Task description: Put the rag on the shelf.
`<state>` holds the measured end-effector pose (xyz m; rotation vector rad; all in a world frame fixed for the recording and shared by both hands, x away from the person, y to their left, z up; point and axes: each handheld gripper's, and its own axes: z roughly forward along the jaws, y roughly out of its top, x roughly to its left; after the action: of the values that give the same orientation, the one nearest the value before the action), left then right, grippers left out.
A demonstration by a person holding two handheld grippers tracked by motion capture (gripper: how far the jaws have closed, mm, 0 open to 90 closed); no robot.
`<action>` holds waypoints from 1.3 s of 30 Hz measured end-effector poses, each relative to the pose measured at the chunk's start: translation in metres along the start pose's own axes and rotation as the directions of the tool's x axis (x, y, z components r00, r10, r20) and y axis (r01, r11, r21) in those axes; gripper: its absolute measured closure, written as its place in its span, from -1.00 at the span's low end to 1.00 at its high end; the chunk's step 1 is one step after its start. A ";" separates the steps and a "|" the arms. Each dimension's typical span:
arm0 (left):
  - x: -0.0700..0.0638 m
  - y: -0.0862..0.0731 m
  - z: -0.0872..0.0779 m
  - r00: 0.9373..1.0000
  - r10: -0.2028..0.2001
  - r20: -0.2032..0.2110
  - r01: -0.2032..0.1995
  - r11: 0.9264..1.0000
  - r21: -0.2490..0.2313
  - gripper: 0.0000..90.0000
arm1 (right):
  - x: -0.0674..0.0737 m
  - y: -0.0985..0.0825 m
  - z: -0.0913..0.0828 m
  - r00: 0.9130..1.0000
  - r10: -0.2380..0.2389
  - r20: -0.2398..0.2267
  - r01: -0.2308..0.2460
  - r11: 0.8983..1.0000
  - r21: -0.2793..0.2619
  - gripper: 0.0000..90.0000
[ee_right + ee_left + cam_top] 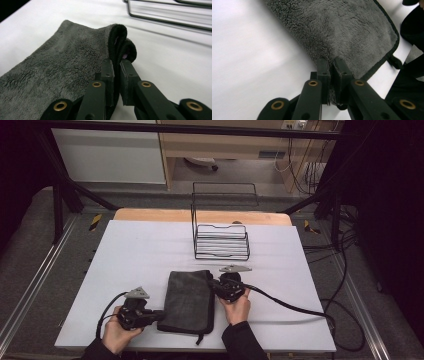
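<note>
Grey fleece towel (189, 301) lay folded on the white table (125, 255), near edge, well in front of the wire rack (221, 241). I had the left gripper (161, 314) pinching its left edge and the right gripper (212, 282) clamped on the far right corner.

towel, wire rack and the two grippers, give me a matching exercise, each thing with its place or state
Things:
1. grey towel
2. wire rack
3. left gripper
4. right gripper

Places or states:
a. stands at the far side of the table
b. shut on the towel's near left edge
c. lies folded between the hands
d. shut on the towel's far right corner

Pairs: 1-c, 2-a, 3-b, 4-d
</note>
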<state>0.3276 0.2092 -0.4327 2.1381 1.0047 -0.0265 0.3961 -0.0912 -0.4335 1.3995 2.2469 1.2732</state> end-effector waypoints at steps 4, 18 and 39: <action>-0.013 0.002 0.009 0.999 0.024 -0.021 -0.025 1.000 -0.015 0.86 | -0.012 -0.005 -0.006 1.000 -0.005 0.012 0.004 1.000 0.009 0.85; -0.018 0.000 0.014 0.996 0.061 -0.064 -0.062 0.998 -0.026 0.63 | -0.024 -0.009 0.004 0.998 -0.070 -0.006 0.070 0.997 0.034 0.72; 0.017 0.024 -0.008 0.982 0.065 -0.179 -0.083 0.992 -0.093 -0.55 | -0.049 0.004 -0.039 0.981 -0.145 -0.131 0.138 0.989 -0.058 -0.57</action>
<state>0.3529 0.2160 -0.4173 2.1110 1.0037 0.2486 0.4030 -0.1517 -0.4193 1.1461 2.3375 1.4024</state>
